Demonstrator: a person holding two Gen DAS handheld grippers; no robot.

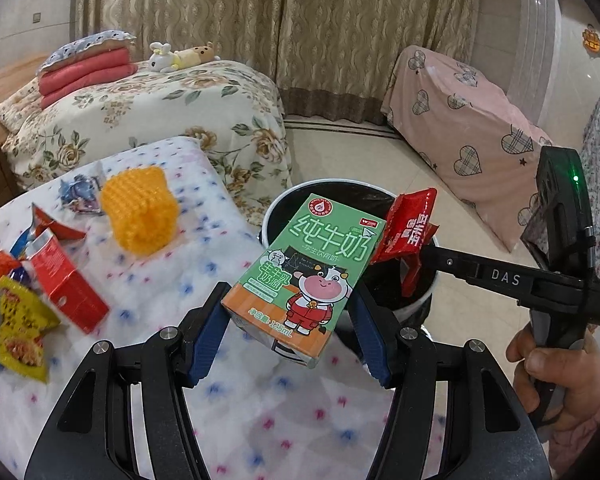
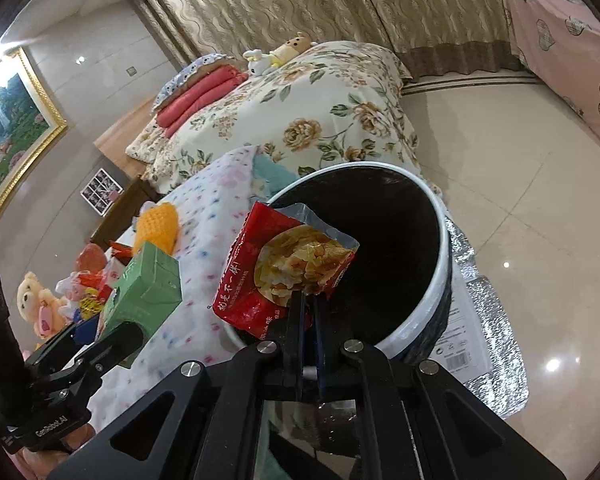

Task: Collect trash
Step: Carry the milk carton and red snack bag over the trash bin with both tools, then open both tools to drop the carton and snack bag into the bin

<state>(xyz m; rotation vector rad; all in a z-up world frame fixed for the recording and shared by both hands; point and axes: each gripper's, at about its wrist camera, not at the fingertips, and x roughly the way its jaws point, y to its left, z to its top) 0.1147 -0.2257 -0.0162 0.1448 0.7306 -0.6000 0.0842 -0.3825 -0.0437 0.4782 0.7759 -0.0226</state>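
Holding the red snack wrapper (image 2: pixel 284 276) pinched in my right gripper (image 2: pixel 308 300) over the trash bin (image 2: pixel 436 208), I should part the jaws only above its mouth; my left gripper (image 1: pixel 288 316) clamps the milk carton (image 1: pixel 308 272) beside the bin, and the bin's bottom is probably empty, too dark to tell.

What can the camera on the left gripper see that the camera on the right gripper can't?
Only the left wrist view shows the cartoon cow on the milk carton, the red box and yellow snack packet on the table, and the hand holding the right gripper.

Only the right wrist view shows the framed painting, the teddy bear and the chips picture on the red wrapper.

Both show the trash bin, the flowery bed and the yellow knitted thing.
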